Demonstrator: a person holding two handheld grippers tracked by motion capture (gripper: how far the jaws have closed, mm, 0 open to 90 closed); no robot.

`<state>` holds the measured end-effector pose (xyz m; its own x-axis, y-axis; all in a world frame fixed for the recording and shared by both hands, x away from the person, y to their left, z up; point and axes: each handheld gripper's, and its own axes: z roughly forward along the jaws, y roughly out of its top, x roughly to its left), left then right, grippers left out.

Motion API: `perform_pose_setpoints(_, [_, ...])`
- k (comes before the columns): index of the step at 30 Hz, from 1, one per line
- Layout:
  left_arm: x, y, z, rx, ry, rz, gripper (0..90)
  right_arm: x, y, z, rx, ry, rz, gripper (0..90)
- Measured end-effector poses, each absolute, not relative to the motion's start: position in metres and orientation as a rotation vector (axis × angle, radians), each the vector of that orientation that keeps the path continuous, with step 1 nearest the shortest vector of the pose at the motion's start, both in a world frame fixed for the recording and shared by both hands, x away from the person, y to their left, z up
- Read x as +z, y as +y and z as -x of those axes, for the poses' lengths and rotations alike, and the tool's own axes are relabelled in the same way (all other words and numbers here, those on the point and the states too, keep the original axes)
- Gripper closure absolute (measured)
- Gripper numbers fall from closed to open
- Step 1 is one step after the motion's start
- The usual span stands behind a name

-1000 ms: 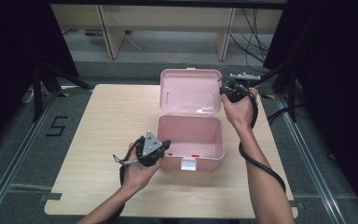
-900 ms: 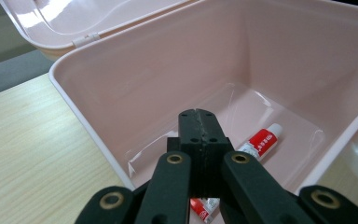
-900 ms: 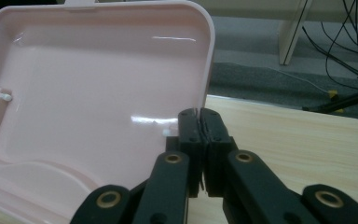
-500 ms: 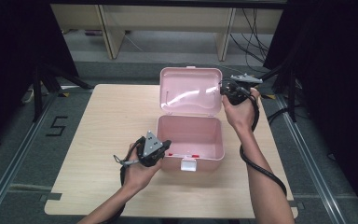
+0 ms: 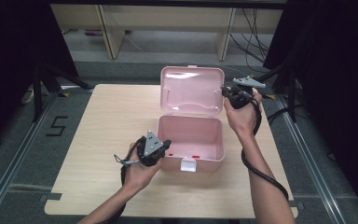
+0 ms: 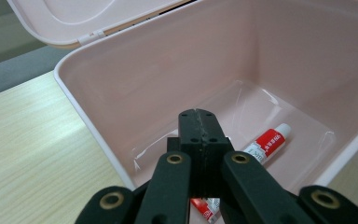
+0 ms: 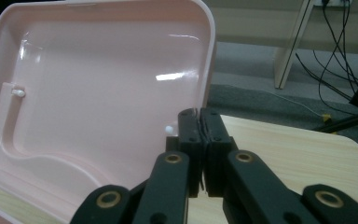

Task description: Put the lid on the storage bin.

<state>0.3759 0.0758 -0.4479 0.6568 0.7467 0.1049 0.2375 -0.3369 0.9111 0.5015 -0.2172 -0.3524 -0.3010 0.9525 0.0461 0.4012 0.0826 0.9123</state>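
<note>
Pink plastic is what both hands are working around: a pink box (image 5: 192, 140) sits on the wooden table (image 5: 102, 121) with its lid (image 5: 192, 89) swung up and leaning back. The left gripper (image 5: 161, 148) rests at the box's front left corner with its jaws clenched on nothing, and in the left gripper view those jaws (image 6: 199, 128) point down into the box, where a red-and-white tube (image 6: 268, 143) lies on the floor just beyond and to the right of the tips, with more red-and-white print showing beneath the jaw links. The right gripper (image 5: 227, 91), likewise pressed shut and empty, sits just beside the lid's right edge; from the right gripper view the lid's inner face (image 7: 98, 88) stands immediately left of the tips (image 7: 200, 122). The work in hand looks like handling the lid, likely tipping it forward to shut the box, though whether the tips actually touch the lid cannot be told. To do it well, the right gripper should push on the lid's edge near the top, away from the hinge, and follow its arc slowly, while the left gripper steadies the base from outside the rim and withdraws its tips before the lid comes down, so nothing is pinched and the light box does not slide.
</note>
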Motion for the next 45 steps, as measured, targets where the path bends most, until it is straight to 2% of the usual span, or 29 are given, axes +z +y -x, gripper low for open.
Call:
perform_pose_setpoints(25, [-0.447,0.072,-0.378,0.637,0.788,-1.886,90.0,-0.357,-0.219,-0.485,1.225,1.716,-1.296,90.0])
perform_pose_setpoints(29, [-0.447,0.068,-0.378,0.621,0.785,-1.877,90.0,-0.361,-0.206,-0.48,1.177,1.758,-1.249,90.0])
perform_pose_setpoints(31, [-0.447,0.071,-0.377,0.613,0.781,-1.873,90.0,-0.357,-0.212,-0.482,1.252,1.725,-1.308,90.0])
perform_pose_setpoints(37, [-0.446,0.072,-0.379,0.623,0.782,-1.878,90.0,-0.351,-0.23,-0.481,1.19,1.745,-1.322,90.0])
perform_pose_setpoints(45, [-0.446,0.072,-0.38,0.598,0.784,-1.872,90.0,-0.364,-0.238,-0.485,1.146,1.793,-1.427,89.8])
